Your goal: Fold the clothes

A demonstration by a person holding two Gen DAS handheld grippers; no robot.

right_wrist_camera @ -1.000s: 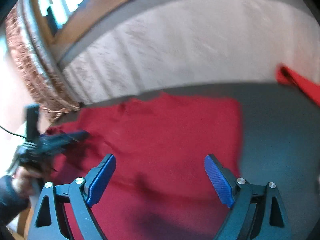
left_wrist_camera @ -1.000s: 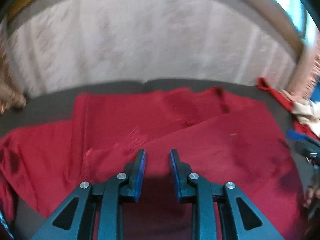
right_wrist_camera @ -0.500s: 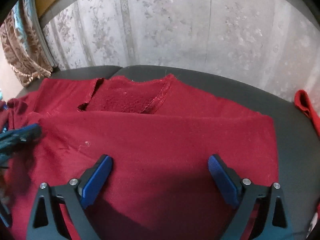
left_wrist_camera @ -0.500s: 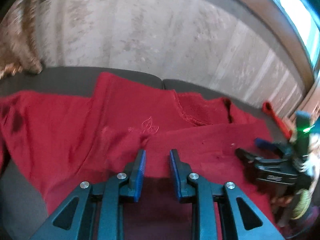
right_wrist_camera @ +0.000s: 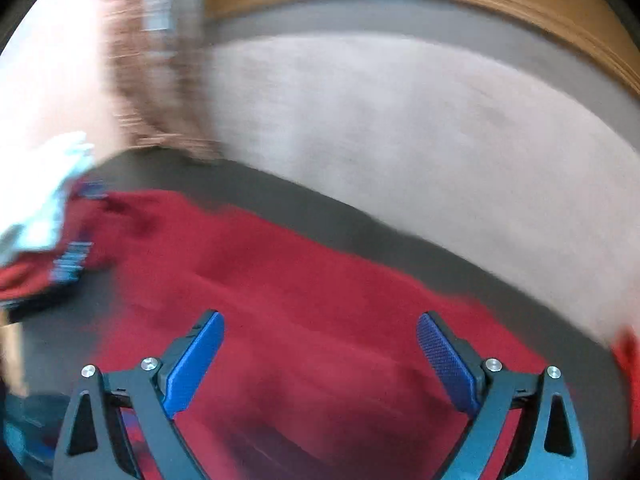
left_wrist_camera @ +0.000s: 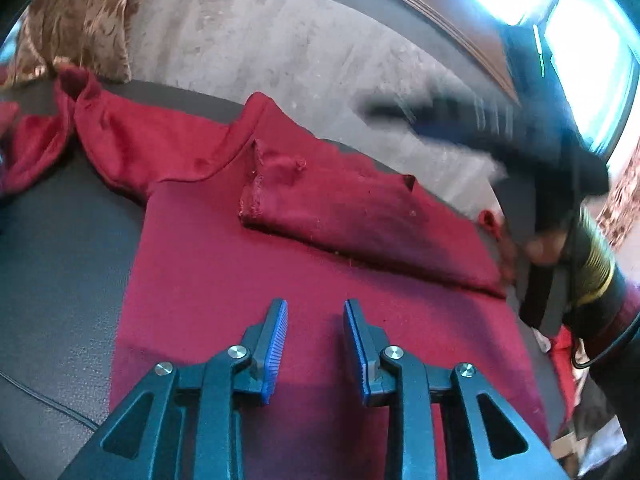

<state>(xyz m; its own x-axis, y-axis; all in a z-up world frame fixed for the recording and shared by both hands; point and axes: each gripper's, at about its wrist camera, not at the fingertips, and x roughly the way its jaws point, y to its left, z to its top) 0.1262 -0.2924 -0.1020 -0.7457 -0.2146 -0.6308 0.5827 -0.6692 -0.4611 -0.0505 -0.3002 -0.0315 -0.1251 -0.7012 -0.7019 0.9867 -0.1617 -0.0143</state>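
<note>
my left gripper [left_wrist_camera: 315, 344] hangs over the red garment [left_wrist_camera: 248, 264], its jaws narrow and opening, nothing between them. the garment lies spread on the grey sofa seat [left_wrist_camera: 60, 240], filling the middle of the frame, one sleeve folded across its upper part. my right gripper [right_wrist_camera: 320, 360] has its jaws wide and empty above the same red cloth; that view is blurred. patterned curtain [left_wrist_camera: 80, 20] at upper left.

garment [left_wrist_camera: 248, 264]: deep red, plain
sofa seat [left_wrist_camera: 60, 240]: dark grey
sofa back [left_wrist_camera: 288, 52]: pale beige, faint floral pattern
curtain [left_wrist_camera: 80, 16]: brown, gold leaf pattern
left hand-held gripper [left_wrist_camera: 315, 344]: dark teal frame, blue ribbed pads
sleeve [left_wrist_camera: 596, 276]: black, yellow stripes
</note>
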